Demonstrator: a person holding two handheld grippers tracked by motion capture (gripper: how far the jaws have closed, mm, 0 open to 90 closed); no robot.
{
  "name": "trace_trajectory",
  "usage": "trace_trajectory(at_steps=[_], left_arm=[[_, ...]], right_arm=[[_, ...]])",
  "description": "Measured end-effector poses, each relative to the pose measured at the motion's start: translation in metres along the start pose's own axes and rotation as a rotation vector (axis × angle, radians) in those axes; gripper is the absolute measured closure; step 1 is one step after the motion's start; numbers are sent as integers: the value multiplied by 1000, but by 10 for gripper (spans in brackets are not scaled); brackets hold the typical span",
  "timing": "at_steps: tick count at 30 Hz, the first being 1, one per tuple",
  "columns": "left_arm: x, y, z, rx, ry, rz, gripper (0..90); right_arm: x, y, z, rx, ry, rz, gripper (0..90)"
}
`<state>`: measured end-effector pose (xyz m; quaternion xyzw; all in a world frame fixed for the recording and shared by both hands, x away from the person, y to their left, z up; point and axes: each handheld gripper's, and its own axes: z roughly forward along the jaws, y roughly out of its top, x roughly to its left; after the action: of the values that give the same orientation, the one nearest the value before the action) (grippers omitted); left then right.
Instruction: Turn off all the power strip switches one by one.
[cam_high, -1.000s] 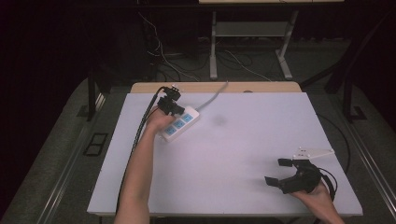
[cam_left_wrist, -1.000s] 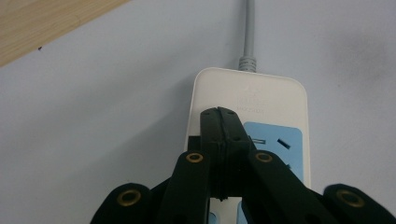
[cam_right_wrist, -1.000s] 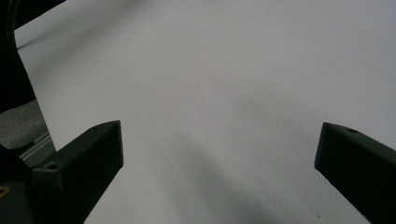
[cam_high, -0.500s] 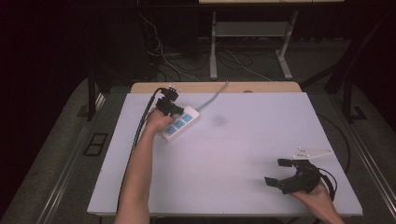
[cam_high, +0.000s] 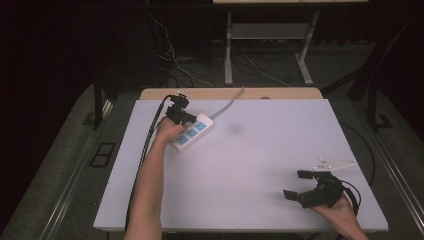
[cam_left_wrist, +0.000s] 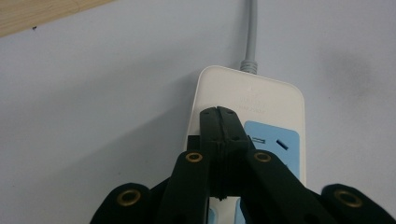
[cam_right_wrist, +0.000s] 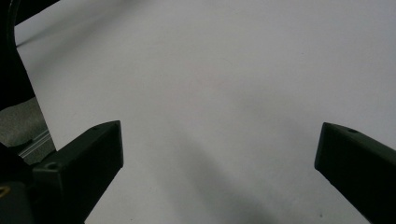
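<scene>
With jaws pressed together, left gripper (cam_left_wrist: 218, 114) down on power strip (cam_high: 192, 134), tips resting on its white top just beside the upper blue socket panel (cam_left_wrist: 275, 144); nothing pinched between the pads, as seen in the left gripper view. Power strip lying flat at the far left of the white table (cam_high: 250, 165), set at a slant, grey cord (cam_high: 227, 106) running off its far end toward the wooden edge (cam_high: 230, 93) at the back. In the high view, left gripper (cam_high: 181, 112) over the strip's far half, left hand (cam_high: 169, 131) behind it, forearm stretched along the table's left side, black cable trailing back beside the arm. Well apart from all this, right gripper (cam_high: 299, 185) at the near right corner, jaws spread wide, held by the right hand (cam_high: 336, 206), grey plate (cam_high: 334, 164) on top. In the right gripper view, the two black jaws far apart at the bottom corners, bare white table between them, nothing held. Dark smudge (cam_high: 234, 129) on the table just right of the strip. Beyond the table, cables (cam_high: 175, 55) on the floor and legs of a metal frame (cam_high: 270, 45).
</scene>
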<state>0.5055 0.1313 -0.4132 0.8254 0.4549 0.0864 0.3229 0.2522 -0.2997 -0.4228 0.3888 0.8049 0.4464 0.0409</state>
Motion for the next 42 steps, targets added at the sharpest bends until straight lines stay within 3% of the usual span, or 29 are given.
trace_trajectory(at_steps=[6, 10, 13, 15, 23, 25, 29, 31, 34, 37, 42], left_arm=[[-1, -4, 0, -32, 7, -3, 897], [-3, -3, 0, -26, 22, 13, 897], [-2, -2, -4, -48, 6, -16, 896], [-2, -1, -5, -32, 23, -4, 896], [-3, -1, -31, -100, -13, 9, 894], [-4, -3, -40, -138, -28, 5, 887], [-10, -7, -58, -181, 2, 31, 731], [-11, -11, -66, -203, -9, 27, 659], [-11, -17, -77, -222, -5, 2, 473], [-12, -25, -88, -239, -52, -8, 301], [-19, -42, -104, -296, -81, -7, 124]], right_arm=[[-1, 0, -1, -4, 0, 0, 8], [0, 0, -1, -3, 1, -1, 8], [1, 0, 1, 4, 5, -5, 8], [1, 0, 1, 3, 7, -6, 8], [0, 0, -1, -5, 2, -3, 8], [1, 1, -1, -7, 3, -2, 8], [2, 1, -1, -8, 3, -4, 9], [2, 1, -1, -9, 4, -6, 8], [3, 1, -1, -8, 3, -4, 8], [3, 2, -1, -11, 4, -5, 8], [4, 2, -1, -12, 3, -9, 8]])
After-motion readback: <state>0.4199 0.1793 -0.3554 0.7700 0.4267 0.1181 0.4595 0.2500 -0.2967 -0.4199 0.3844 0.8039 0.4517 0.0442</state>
